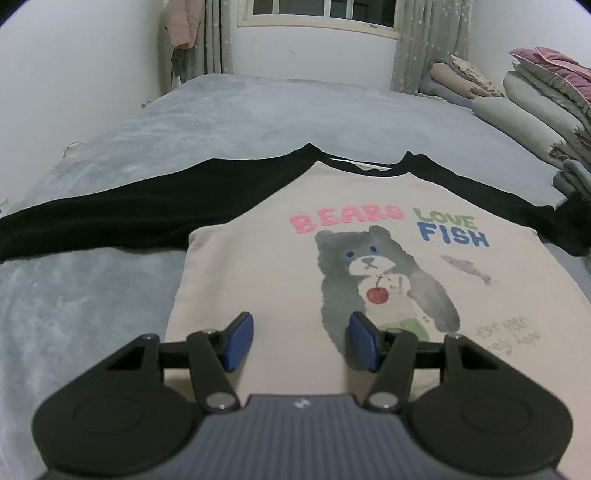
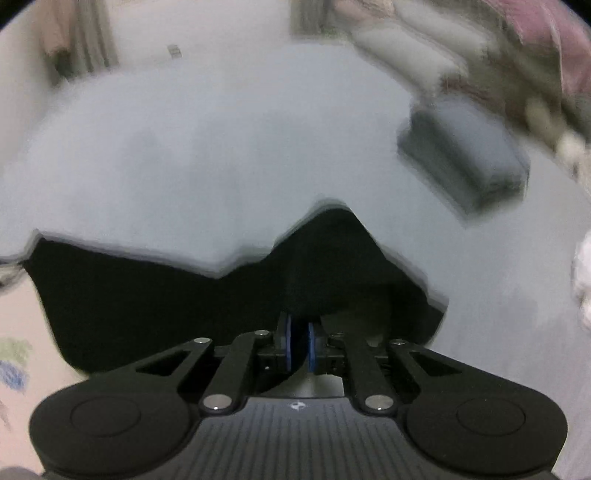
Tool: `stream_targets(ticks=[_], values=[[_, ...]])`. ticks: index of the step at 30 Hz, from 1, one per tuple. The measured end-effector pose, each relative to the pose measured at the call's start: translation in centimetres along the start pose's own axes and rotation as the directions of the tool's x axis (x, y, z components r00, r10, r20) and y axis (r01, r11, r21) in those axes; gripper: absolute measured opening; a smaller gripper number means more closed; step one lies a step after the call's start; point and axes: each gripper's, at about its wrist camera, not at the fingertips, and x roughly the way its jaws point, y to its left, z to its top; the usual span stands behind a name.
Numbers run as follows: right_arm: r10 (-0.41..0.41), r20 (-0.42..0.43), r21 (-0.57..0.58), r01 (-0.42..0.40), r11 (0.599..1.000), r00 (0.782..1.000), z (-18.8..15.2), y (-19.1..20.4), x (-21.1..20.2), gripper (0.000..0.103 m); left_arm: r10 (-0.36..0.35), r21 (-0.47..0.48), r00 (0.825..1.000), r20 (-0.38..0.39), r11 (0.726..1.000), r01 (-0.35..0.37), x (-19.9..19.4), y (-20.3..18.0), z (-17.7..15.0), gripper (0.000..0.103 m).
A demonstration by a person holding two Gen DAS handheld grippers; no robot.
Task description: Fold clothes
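Sleeve (image 2: 184,295) edge in right hand-held gripper (image 2: 300,347)

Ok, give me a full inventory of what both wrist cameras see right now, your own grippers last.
Cream raglan shirt with bear print: one, black sleeves, flat on the bed.
Black right sleeve: one, lifted, pinched at its end.
Grey plush bedspread: one, covers the bed.
Folded quilts: one stack, grey and maroon, far right.
Window: one, far wall, grey curtains either side.
Pink garment: one, hanging far left.
Left gripper: blue pads, open over the hem.
Right gripper: blue pads, shut on the sleeve.
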Motion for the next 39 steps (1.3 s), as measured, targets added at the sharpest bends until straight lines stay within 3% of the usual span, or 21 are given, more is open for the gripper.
stream_targets(ticks=[2, 5, 7, 10, 12, 15, 20, 21, 22, 23, 26, 30, 32, 34, 36, 39], values=[[-0.017, -0.048, 0.04, 0.019, 0.999, 0.999, -1.2, -0.9, 1.8, 0.011, -0.004, 0.002, 1.0, -0.001, 1.0, 0.004, 0.0, 0.0, 0.0, 0.055], [0.015, 0.015, 0.15, -0.017, 0.989, 1.0, -0.2, -3.0, 0.0, 0.023, -0.005, 0.004, 1.0, -0.003, 1.0, 0.005, 0.1, -0.1, 0.1, 0.056], [-0.014, 0.106, 0.222, -0.01, 0.975, 0.994, 0.9, -4.0, -2.1, 0.045, -0.002, 0.006, 1.0, -0.002, 1.0, 0.002, 0.3, -0.2, 0.1, 0.057], [-0.002, 0.096, 0.323, -0.029, 0.946, 0.995, 1.7, -5.3, -1.9, 0.051, 0.001, 0.012, 1.0, 0.0, 1.0, -0.001, 0.2, -0.4, 0.0, 0.057], [0.042, 0.005, 0.368, -0.041, 0.929, 0.999, 1.1, -6.1, 0.2, 0.051, -0.002, 0.01, 1.0, -0.001, 1.0, 0.002, 0.2, -0.3, 0.0, 0.057], [0.078, 0.01, 0.499, -0.073, 0.863, 0.997, -0.9, -7.6, 0.6, 0.051, -0.005, 0.006, 1.0, -0.003, 1.0, 0.005, 0.2, -0.2, 0.1, 0.057], [0.141, 0.056, 0.707, -0.138, 0.694, 0.989, -1.1, -10.3, 1.6, 0.05, -0.003, 0.012, 1.0, -0.002, 1.0, 0.003, 0.1, -0.4, 0.1, 0.057], [0.144, 0.067, 0.736, -0.146, 0.661, 0.987, -0.8, -10.7, 1.8, 0.044, -0.004, 0.013, 1.0, -0.001, 1.0, 0.004, 0.1, -0.4, 0.1, 0.057], [0.087, 0.043, 0.7, -0.092, 0.708, 0.995, -0.2, -9.9, 2.0, 0.021, -0.005, 0.014, 1.0, -0.001, 1.0, 0.005, 0.1, -0.3, 0.0, 0.057], [0.027, 0.023, 0.659, -0.035, 0.751, 0.999, 0.4, -9.1, 2.2, 0.009, -0.006, 0.013, 1.0, -0.001, 1.0, 0.006, 0.1, -0.3, 0.0, 0.057], [-0.126, 0.031, 0.514, 0.093, 0.853, 0.992, 2.3, -7.0, 0.1, 0.008, -0.007, 0.013, 1.0, -0.001, 1.0, 0.007, 0.2, -0.3, 0.0, 0.057], [-0.322, 0.114, 0.183, 0.299, 0.937, 0.94, 5.0, -2.5, -3.6, 0.008, -0.003, 0.019, 1.0, 0.0, 1.0, 0.003, 0.2, -0.4, 0.0, 0.057], [-0.385, 0.157, -0.011, 0.391, 0.92, 0.909, 6.1, 0.0, -5.0, 0.007, -0.002, 0.021, 1.0, 0.0, 1.0, 0.002, 0.2, -0.4, 0.0, 0.057], [-0.466, 0.134, -0.194, 0.484, 0.853, 0.875, 5.7, 1.9, -4.2, 0.007, -0.002, 0.02, 1.0, -0.001, 1.0, 0.002, 0.3, -0.4, 0.0, 0.057], [-0.514, 0.062, -0.31, 0.506, 0.805, 0.855, 4.6, 2.7, -1.7, 0.007, -0.005, 0.019, 1.0, -0.002, 1.0, 0.005, 0.3, -0.4, 0.0, 0.057], [-0.529, -0.059, -0.289, 0.492, 0.821, 0.847, 2.8, 2.2, 2.1, 0.012, -0.01, 0.019, 1.0, -0.003, 1.0, 0.01, 0.2, -0.4, 0.0, 0.057]])
